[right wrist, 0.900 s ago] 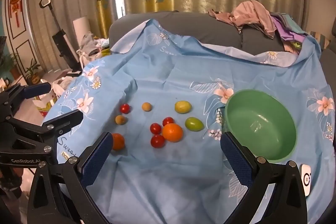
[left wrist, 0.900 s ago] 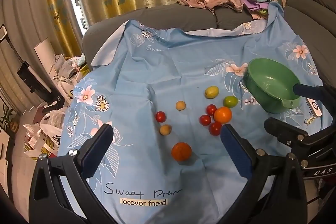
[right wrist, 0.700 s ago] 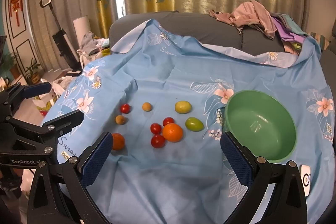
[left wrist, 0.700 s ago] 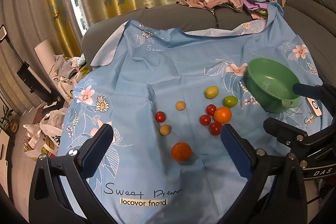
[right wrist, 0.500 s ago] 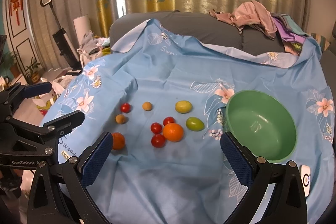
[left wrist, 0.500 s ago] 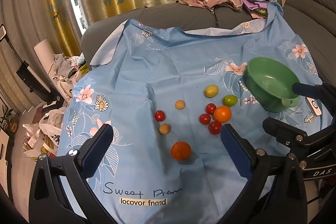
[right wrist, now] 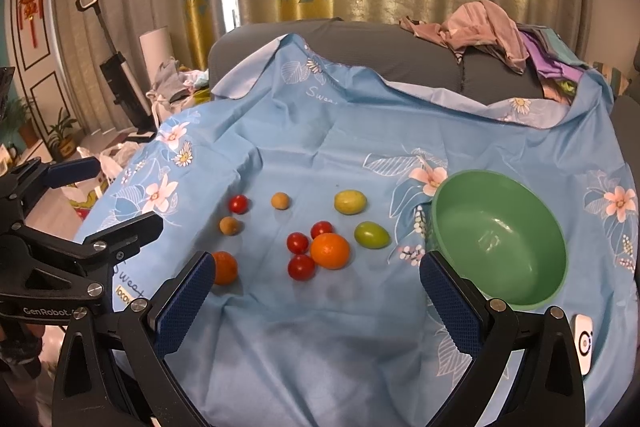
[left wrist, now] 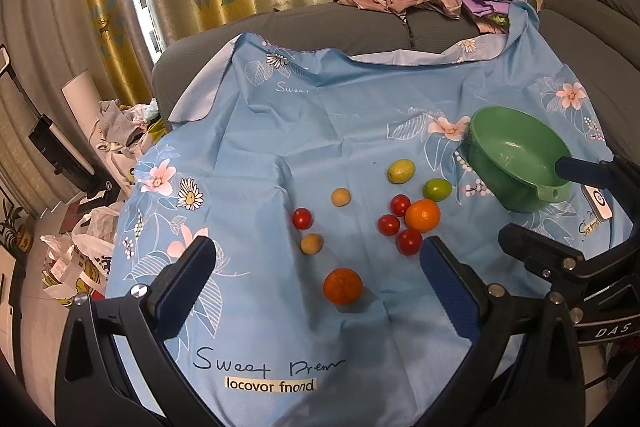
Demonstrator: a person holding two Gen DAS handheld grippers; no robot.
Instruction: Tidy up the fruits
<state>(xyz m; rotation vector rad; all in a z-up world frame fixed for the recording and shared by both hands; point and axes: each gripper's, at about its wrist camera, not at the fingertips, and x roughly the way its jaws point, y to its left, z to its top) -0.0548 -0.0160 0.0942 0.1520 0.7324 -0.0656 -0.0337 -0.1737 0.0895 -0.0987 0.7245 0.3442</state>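
a: both sets of jaws are spread wide and carry nothing. the left gripper (left wrist: pixel 316 269) hangs over the near cloth with one orange (left wrist: pixel 343 286) lying almost between its fingers. the right gripper (right wrist: pixel 314 287) has the second orange (right wrist: pixel 330 251) and three cherry tomatoes (right wrist: pixel 301 267) just ahead of its open jaws.

b: and the green bowl (right wrist: pixel 500 187)?

a: ahead and to the outside of the right jaws' right finger, nothing in it. all the fruit sits loose on the blue cloth (right wrist: pixel 320 347).

b: how would they handle?

a: i'd judge the oranges light, firm and round, so likely to roll; pinch across the widest part. the tomatoes look smooth and thin-skinned, so squeeze gently. the two green fruits (right wrist: pixel 372 235) are oval, best taken across the short side. the cloth is soft and creased, so fingers could snag it.
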